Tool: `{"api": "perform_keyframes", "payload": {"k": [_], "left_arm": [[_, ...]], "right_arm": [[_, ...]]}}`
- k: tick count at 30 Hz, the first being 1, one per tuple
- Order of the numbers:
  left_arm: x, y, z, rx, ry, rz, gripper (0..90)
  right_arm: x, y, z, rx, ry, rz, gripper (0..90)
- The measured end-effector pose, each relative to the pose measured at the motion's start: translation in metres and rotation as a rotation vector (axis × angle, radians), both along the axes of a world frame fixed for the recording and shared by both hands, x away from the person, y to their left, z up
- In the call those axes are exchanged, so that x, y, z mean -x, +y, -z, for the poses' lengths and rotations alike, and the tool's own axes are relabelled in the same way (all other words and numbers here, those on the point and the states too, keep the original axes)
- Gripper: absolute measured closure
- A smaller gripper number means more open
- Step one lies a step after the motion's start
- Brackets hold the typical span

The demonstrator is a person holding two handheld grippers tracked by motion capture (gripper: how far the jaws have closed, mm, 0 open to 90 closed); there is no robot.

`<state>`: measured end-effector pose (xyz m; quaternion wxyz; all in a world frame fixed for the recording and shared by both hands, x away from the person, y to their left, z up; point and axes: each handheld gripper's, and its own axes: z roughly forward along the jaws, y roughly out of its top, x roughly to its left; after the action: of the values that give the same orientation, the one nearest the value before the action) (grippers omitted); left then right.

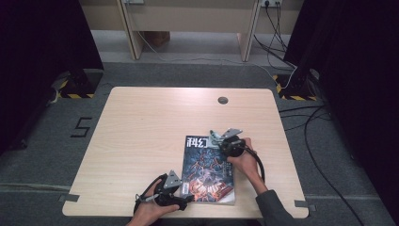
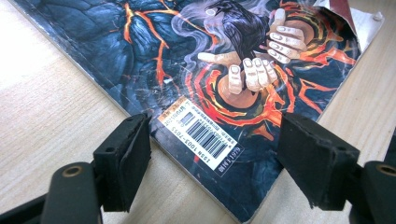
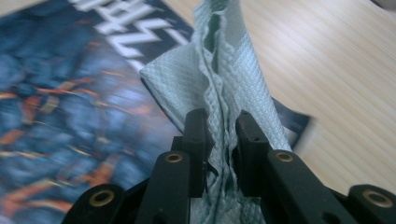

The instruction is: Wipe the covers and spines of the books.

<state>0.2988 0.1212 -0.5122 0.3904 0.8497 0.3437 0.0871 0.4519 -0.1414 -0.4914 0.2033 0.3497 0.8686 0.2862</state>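
Observation:
A magazine (image 1: 207, 172) with a dark blue and orange cover lies flat near the table's front edge, right of centre. My left gripper (image 1: 184, 193) stands open at its near left corner. In the left gripper view the magazine (image 2: 187, 56) shows its barcode corner between the wide-apart jaws of the left gripper (image 2: 215, 149), and neither pad presses on it. My right gripper (image 1: 219, 140) hovers at the magazine's far right corner, shut on a pale green cloth (image 1: 214, 136). In the right gripper view the crumpled cloth (image 3: 224, 70) rises from the closed right gripper (image 3: 223, 126) above the magazine (image 3: 70, 93).
The light wooden table (image 1: 141, 122) has a round cable hole (image 1: 223, 100) near its far edge. Bare wood lies left of and behind the magazine. Cables (image 1: 320, 141) trail on the grey floor at the right, and a wooden frame (image 1: 188, 23) stands beyond the table.

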Motion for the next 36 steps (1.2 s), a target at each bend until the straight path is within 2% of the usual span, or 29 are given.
{"api": "perform_keyframes", "payload": {"k": [2,3,8,11,16,17,18,23,26,30,33,35,36], "left_arm": [[0.000,0.000,0.000,0.004,-0.002,-0.001,25.2],[0.000,0.000,0.000,0.004,-0.002,-0.001,25.2],[0.000,0.000,0.000,0.004,-0.001,-0.001,25.1],[0.000,0.000,0.000,0.002,-0.002,0.000,25.1],[0.000,0.000,0.000,0.000,0.000,0.001,25.1],[0.000,0.000,0.000,0.001,0.000,0.000,25.1],[0.000,0.000,0.000,0.001,-0.001,-0.001,25.1],[0.000,0.000,0.000,0.001,-0.003,0.000,25.2],[0.000,0.000,0.000,0.003,-0.005,0.001,25.4],[0.001,0.001,-0.001,-0.005,-0.004,0.008,26.4],[0.003,0.001,-0.002,-0.007,-0.005,0.014,28.4],[0.004,0.002,-0.002,-0.011,-0.005,0.019,29.2],[0.005,0.002,-0.003,-0.012,-0.006,0.024,29.4]], "right_arm": [[-0.003,-0.010,0.000,-0.032,0.013,0.020,78.3],[-0.003,-0.010,0.000,-0.032,0.013,0.020,78.3],[-0.003,-0.002,0.000,0.026,-0.014,0.030,77.7],[-0.001,0.001,0.000,0.038,-0.029,0.025,77.7],[0.012,0.030,0.002,0.035,-0.033,-0.062,78.0],[0.012,0.030,0.002,0.035,-0.033,-0.062,78.0],[0.018,0.047,0.003,0.012,-0.021,-0.111,77.7],[0.034,0.076,0.003,-0.010,-0.005,-0.203,77.0],[0.040,0.085,0.003,-0.004,-0.004,-0.228,77.1],[0.037,0.079,0.004,-0.043,0.012,-0.229,77.4],[0.034,0.072,0.003,-0.023,0.014,-0.210,77.4],[0.033,0.068,0.003,-0.027,0.018,-0.201,77.4],[0.028,0.055,0.002,-0.020,0.021,-0.165,77.5]]}}
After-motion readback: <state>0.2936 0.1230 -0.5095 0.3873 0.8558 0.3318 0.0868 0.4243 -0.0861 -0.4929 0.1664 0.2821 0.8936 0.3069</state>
